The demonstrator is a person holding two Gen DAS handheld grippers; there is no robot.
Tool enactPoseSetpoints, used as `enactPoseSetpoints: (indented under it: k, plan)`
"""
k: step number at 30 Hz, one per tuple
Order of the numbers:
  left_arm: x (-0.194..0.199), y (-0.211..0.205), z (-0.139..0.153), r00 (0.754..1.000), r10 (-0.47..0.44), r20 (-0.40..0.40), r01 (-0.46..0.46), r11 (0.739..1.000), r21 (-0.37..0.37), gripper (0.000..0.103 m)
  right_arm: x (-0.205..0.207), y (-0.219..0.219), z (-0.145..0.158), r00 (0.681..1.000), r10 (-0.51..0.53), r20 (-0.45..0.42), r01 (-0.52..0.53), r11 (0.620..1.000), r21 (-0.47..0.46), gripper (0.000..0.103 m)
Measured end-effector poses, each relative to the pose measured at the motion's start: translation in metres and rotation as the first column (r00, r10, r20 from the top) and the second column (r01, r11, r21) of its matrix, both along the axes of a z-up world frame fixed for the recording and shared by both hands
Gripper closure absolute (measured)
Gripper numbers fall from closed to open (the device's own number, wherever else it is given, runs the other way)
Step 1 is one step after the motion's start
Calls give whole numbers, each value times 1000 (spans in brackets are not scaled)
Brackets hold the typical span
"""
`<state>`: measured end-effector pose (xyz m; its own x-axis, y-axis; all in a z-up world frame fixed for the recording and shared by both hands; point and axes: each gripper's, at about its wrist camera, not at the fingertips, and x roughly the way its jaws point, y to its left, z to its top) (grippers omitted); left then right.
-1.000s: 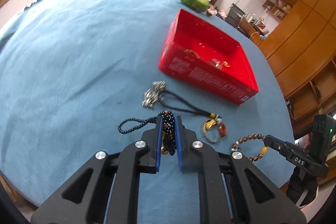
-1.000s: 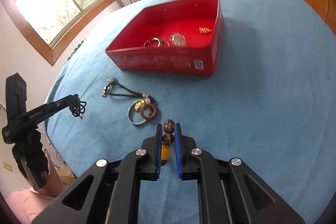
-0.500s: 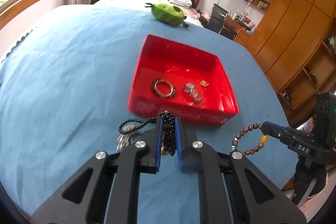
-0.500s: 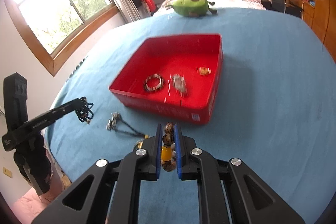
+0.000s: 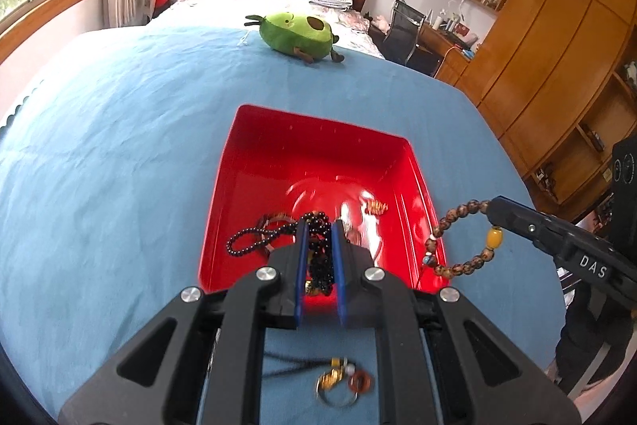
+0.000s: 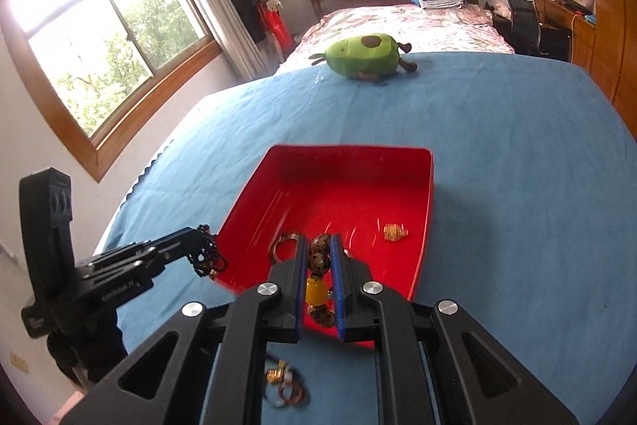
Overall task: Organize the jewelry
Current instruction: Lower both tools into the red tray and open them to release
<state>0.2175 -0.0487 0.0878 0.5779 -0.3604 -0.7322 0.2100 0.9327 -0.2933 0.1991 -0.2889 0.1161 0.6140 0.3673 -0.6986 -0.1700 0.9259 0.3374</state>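
My left gripper [image 5: 317, 226] is shut on a string of small black beads [image 5: 254, 237], which hangs over the near part of the red box [image 5: 318, 130]. My right gripper [image 6: 321, 241] is shut on a brown bead bracelet [image 6: 318, 261] with a yellow bead, held above the box's near edge [image 6: 422, 265]. The same bracelet [image 5: 454, 226] shows in the left wrist view, dangling from the right gripper [image 5: 493, 206]. In the right wrist view the left gripper [image 6: 205, 237] carries the black beads [image 6: 207, 257] at the box's left corner. Inside the box lie a ring [image 6: 284, 245] and a small gold piece [image 6: 394, 232].
A corded pendant with rings [image 5: 342, 381] lies on the blue cloth [image 5: 99, 146] below my grippers, also seen as jewelry [image 6: 284, 385] in the right wrist view. A green avocado plush [image 5: 296, 34] sits at the table's far edge. A bed and wooden cabinets stand beyond.
Both grippers have risen and moved forward from the cloth to above the red box, each carrying its beads. The loose pendant and rings stayed on the cloth behind.
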Motion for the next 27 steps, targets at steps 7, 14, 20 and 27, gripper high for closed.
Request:
enactPoseSetpoints:
  k: [7, 14, 20, 27]
  plan:
    - [49, -22, -23, 999, -25, -36, 25, 1000, -13, 93, 45, 4, -28, 999, -40, -19, 40, 999, 15, 92]
    - [84, -31, -58, 996, -18, -91, 23, 999, 50, 83, 73, 6, -64, 996, -53, -74, 53, 999, 5, 84]
    - [81, -17, -50, 997, 13, -70, -9, 999, 51, 68, 63, -10, -58, 994, -94, -50, 95, 995, 6, 78]
    - [50, -6, -14, 999, 31, 9, -32, 999, 42, 60, 37, -10, -31, 995, -92, 33, 92, 996, 2, 78]
